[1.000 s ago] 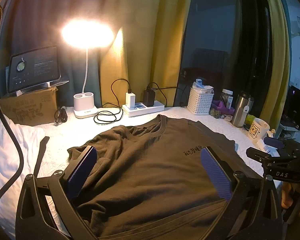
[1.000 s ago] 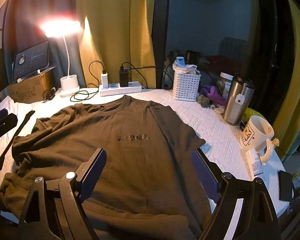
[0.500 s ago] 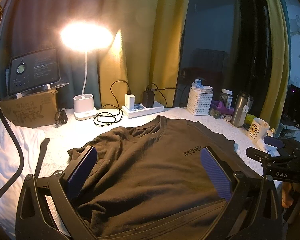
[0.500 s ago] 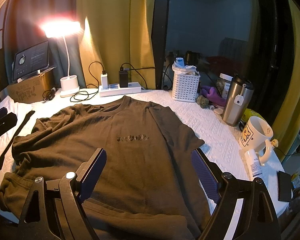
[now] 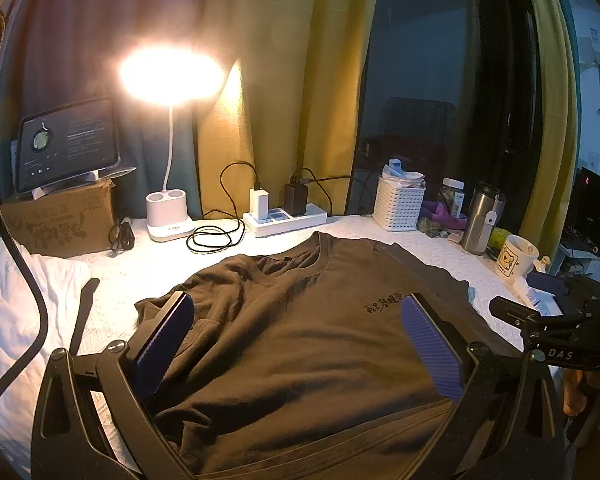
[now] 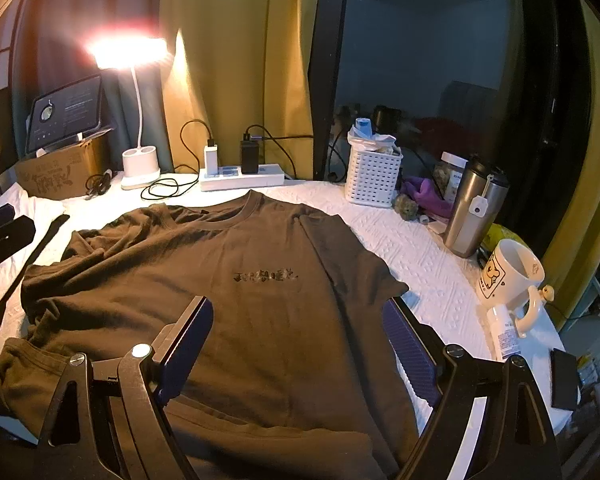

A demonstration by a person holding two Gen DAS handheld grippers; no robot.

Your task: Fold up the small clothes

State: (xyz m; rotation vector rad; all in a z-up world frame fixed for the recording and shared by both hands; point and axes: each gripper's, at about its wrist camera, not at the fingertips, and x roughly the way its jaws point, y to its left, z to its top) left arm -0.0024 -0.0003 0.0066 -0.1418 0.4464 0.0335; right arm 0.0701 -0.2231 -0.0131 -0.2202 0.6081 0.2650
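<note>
Brown cotton filled the space under both claws: the T-shirt lay face up on the white table cover, hem nearest the claws, collar farthest. The right gripper hovered over the lower right part of the shirt with its blue pads spread wide and nothing between them. The left gripper hung over the lower left part, its jaws equally wide and empty. No fold looked finished. Ahead and to the left of the left claw, the left sleeve and shoulder were bunched and rumpled; ahead and to the right of the right claw, the other sleeve lay flatter, near the cover's edge. By my judgement the task was at its start: the cloth was spread but needed smoothing on the left, and both side folds and the lengthwise fold remained. Beyond the collar stood a power strip with chargers and a lit desk lamp. Farther right of the right claw were a white basket, a steel tumbler and a mug, well apart from the shirt.
</note>
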